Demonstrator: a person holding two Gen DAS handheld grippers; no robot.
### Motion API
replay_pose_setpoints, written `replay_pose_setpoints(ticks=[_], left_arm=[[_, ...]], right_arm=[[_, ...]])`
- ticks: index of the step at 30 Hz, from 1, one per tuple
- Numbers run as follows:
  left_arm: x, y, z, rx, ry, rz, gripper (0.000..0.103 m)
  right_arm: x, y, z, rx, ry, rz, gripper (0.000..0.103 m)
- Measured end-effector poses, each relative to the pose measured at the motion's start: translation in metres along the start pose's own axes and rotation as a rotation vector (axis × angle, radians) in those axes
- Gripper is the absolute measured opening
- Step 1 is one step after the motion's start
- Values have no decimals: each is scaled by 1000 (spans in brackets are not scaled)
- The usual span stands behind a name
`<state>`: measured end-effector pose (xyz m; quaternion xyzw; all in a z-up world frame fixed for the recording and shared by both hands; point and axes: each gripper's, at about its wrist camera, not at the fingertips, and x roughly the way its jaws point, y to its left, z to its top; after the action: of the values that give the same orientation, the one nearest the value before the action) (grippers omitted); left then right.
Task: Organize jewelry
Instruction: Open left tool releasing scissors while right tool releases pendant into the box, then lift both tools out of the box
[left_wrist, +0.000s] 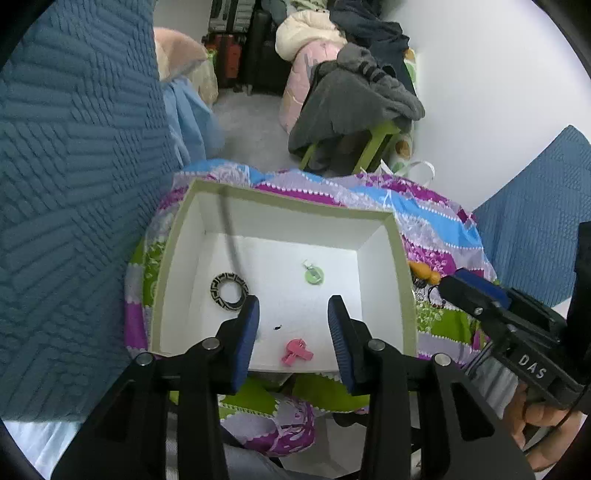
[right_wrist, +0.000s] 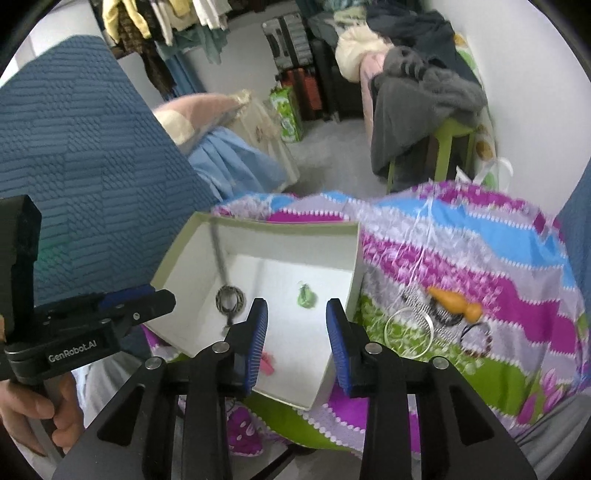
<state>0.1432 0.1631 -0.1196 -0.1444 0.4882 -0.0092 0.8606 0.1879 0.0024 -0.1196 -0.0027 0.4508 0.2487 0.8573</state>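
A white box with an olive rim (left_wrist: 404, 280) (right_wrist: 354, 266) sits on a patterned cloth. Inside lie a black patterned bangle (left_wrist: 229, 291) (right_wrist: 230, 298), a green pendant (left_wrist: 314, 275) (right_wrist: 306, 296) and a pink hair clip (left_wrist: 296, 351) (right_wrist: 266, 363). My left gripper (left_wrist: 293, 325) is open and empty above the box's near side. My right gripper (right_wrist: 297, 332) is open and empty over the box's right part. On the cloth right of the box lie an orange clip (right_wrist: 456, 303) (left_wrist: 424, 274), a clear bangle (right_wrist: 408, 331) and a dark beaded bracelet (right_wrist: 476, 338).
The patterned cloth (right_wrist: 461, 251) covers a small table. Blue quilted fabric (left_wrist: 74, 184) rises at the left, and another piece (left_wrist: 535, 229) at the right. A green stool (right_wrist: 450, 147) draped with grey clothes stands behind, beside suitcases (right_wrist: 295, 74).
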Motion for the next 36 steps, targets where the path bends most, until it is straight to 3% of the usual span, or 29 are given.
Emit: replay_pose_setpoints(ticks=[19, 28, 36], left_arm=[[-73, -52, 4, 16, -168, 28, 40], [-77, -94, 1, 40, -212, -16, 40], [-63, -135, -7, 87, -203, -64, 39]], right_arm=[[-88, -14, 17, -58, -169, 5, 31], [-120, -44, 8, -35, -215, -45, 31], [-138, -79, -12, 11, -236, -105, 31]])
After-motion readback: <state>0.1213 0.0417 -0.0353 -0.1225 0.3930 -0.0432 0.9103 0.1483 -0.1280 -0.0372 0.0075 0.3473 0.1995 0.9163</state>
